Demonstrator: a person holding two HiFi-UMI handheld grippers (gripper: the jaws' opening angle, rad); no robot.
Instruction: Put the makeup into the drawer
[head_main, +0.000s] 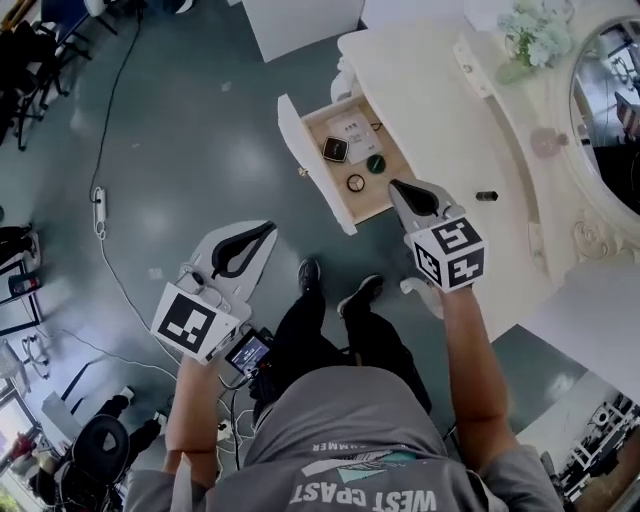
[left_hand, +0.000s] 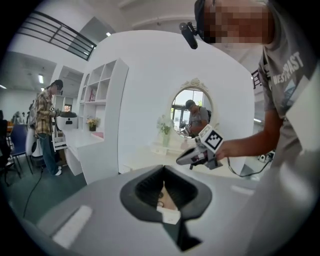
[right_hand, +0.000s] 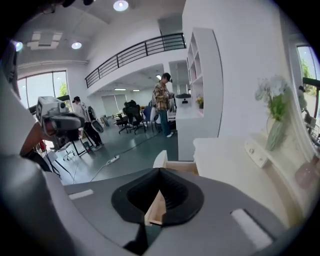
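Makeup tube (head_main: 487, 195) lay on the desk (head_main: 440, 110), right of the right tool (head_main: 395, 186), long axis across the frame; other pieces (head_main: 335, 150) sat in the open drawer (head_main: 310, 160). We read both tools shut, empty, the left tool (head_main: 268, 230) well apart, lower left.

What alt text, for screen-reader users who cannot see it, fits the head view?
A person stands over a cream vanity table whose open drawer holds small makeup items. Both shut and empty, the left gripper and right gripper hover nearby; a small dark item lies on the tabletop.
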